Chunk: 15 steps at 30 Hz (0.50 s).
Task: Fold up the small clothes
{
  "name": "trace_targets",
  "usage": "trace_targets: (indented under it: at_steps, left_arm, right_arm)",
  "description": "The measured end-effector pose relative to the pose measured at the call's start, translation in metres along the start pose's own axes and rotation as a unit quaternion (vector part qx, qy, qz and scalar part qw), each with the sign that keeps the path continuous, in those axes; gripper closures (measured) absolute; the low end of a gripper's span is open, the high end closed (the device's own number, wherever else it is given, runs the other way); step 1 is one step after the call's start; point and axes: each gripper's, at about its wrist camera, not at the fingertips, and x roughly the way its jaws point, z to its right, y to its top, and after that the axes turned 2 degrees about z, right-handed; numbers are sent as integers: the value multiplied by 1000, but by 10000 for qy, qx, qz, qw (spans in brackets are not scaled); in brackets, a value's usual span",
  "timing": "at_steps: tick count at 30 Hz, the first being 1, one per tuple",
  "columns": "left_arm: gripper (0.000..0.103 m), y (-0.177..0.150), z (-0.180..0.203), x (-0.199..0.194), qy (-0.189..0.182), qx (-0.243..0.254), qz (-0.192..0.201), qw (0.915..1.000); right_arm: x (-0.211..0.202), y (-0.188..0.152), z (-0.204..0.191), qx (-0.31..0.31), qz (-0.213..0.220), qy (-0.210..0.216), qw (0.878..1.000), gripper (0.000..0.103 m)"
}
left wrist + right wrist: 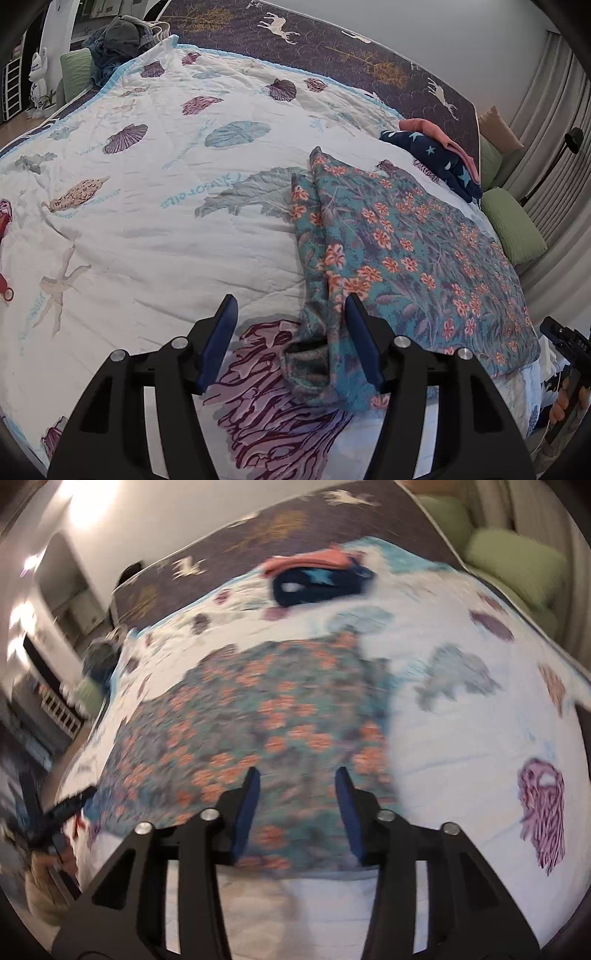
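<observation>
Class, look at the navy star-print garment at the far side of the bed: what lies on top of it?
A folded pink garment lies on the navy star garment. Anything beneath them is covered.

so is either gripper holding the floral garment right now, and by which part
Neither: left gripper and right gripper both stand open above the floral garment, gripping nothing.
</observation>
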Motion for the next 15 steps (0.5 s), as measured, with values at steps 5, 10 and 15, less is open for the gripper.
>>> trace_targets:
  at_steps: [5, 10, 15]
  left_arm:
    - [39, -3, -10, -8, -25, -105, 61, 9999]
    - [37, -4, -29, -21, 53, -305, 147, 9994]
    - [37, -3, -46, -34, 94, -295, 109, 9995]
  right_arm:
    - [7, -10, -66, -855, -230, 566, 9945, 48]
    - [24, -34, -153, -1956, -491, 1110, 9731, 42]
    - [36, -86, -243, -3638, -388, 1114, 9240, 33]
